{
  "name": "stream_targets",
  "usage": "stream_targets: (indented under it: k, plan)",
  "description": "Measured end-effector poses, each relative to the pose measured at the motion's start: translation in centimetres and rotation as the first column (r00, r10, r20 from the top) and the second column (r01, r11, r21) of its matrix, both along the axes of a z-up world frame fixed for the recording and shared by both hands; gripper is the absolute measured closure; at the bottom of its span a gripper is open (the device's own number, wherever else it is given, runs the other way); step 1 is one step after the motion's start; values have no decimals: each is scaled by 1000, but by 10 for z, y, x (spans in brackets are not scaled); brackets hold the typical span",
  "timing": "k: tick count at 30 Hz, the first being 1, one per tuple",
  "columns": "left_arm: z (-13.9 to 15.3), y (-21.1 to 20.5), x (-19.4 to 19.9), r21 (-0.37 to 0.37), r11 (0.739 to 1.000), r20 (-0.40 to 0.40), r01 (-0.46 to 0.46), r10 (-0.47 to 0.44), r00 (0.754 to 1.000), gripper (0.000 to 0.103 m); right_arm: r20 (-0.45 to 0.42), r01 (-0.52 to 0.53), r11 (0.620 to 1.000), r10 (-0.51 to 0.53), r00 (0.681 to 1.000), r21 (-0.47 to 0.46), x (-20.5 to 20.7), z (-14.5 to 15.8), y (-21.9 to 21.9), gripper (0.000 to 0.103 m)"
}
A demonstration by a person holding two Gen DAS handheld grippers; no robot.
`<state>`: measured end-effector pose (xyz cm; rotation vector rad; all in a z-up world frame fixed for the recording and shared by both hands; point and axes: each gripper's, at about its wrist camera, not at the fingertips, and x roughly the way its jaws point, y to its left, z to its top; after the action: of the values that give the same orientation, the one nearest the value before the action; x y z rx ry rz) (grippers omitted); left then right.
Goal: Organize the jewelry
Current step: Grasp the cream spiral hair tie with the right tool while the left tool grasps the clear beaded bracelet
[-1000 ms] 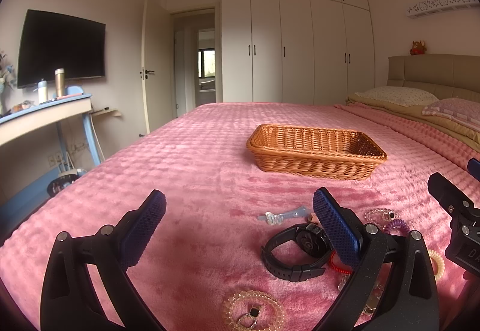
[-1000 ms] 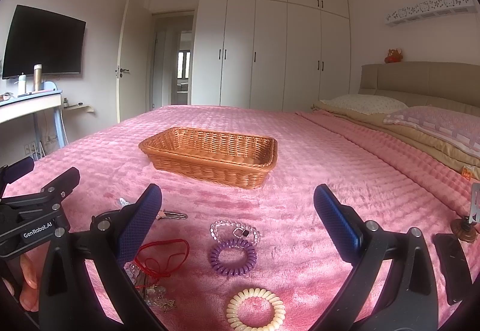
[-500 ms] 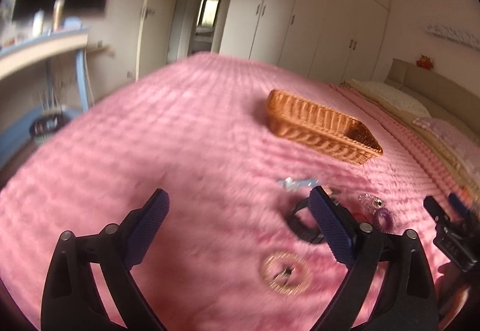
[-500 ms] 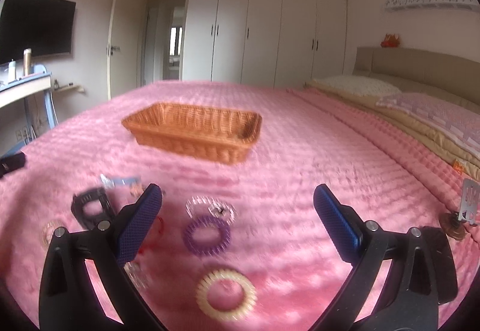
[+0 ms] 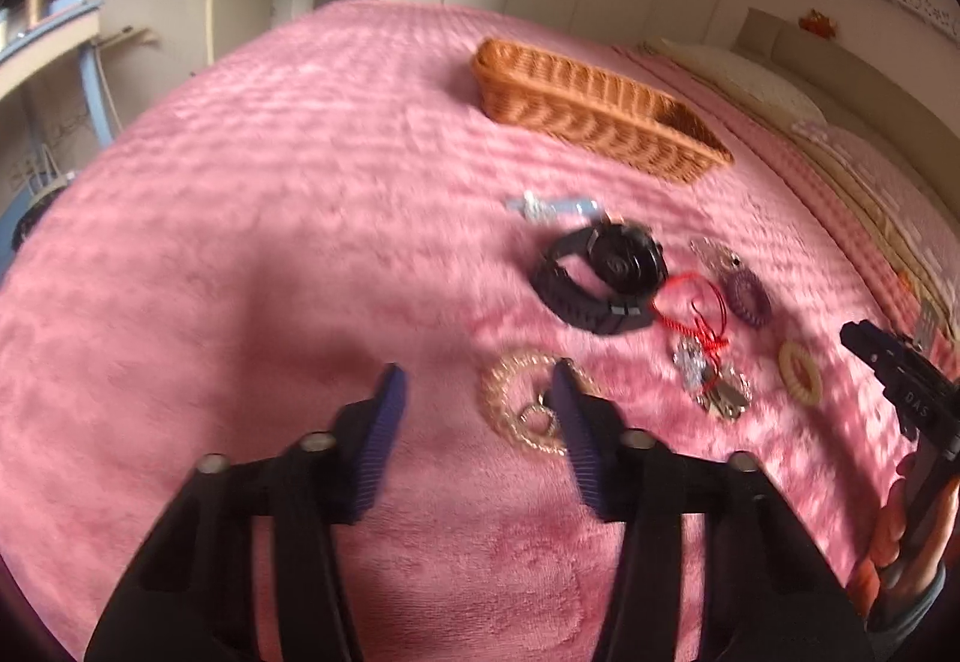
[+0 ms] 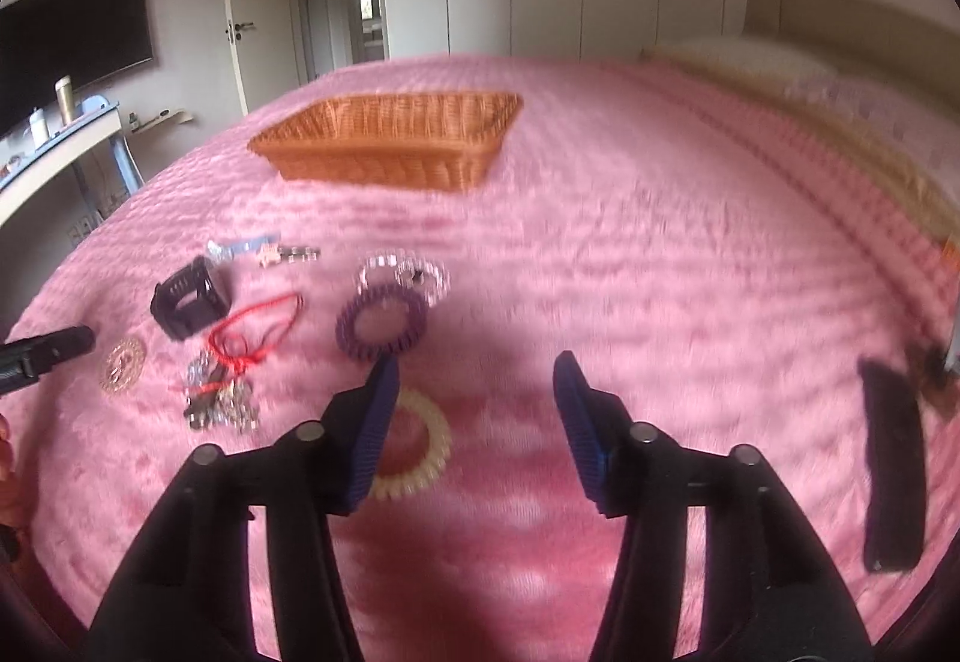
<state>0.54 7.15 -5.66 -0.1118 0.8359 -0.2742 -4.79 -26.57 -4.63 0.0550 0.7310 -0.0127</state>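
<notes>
The jewelry lies scattered on the pink bed (image 5: 252,218), near the wicker basket (image 5: 594,116). The left claw (image 5: 477,392) is closing, empty, beside the gold beaded bracelet (image 5: 516,398). The right claw (image 6: 474,383) is closing, empty, beside the cream coil ring (image 6: 420,452).

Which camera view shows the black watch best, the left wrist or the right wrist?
The left wrist view: the black watch lies near the middle of the picture, large, with its round face and strap visible. In the right wrist view the watch is small, blurred and far to the left; only the strap loop is clear.
</notes>
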Motion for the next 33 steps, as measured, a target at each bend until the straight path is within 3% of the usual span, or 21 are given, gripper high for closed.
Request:
stream_targets:
  k: [3, 6, 14, 19, 21, 23, 33]
  plan:
    - [-8, -2, 4, -5, 1000, -38, 20, -20, 999, 70, -61, -23, 1000, 24, 998, 18, 6, -9, 5, 58]
    - [-14, -4, 5, 5, 999, -50, 40, -39, 998, 70, -115, -27, 1000, 27, 993, 2, 15, -19, 11, 70]
    - [-17, -5, 14, 20, 999, -72, 46, -44, 996, 70, -174, -42, 998, 33, 984, -52, 29, -30, 27, 72]
    - [-16, -17, 17, 96, 994, -62, 44, -38, 997, 72, -175, -70, 995, 58, 983, -66, 32, -31, 37, 91]
    - [-15, -21, 15, 125, 991, -50, 47, -41, 998, 90, -171, -85, 993, 70, 983, -81, 30, -30, 42, 92]
    - [-15, -23, 14, 145, 988, -43, 48, -42, 998, 95, -164, -108, 991, 94, 982, -80, 30, -30, 48, 92]
    - [21, -21, 1, 43, 997, 65, 58, -61, 996, 96, -59, -140, 989, 137, 989, -43, 15, 3, 64, 94]
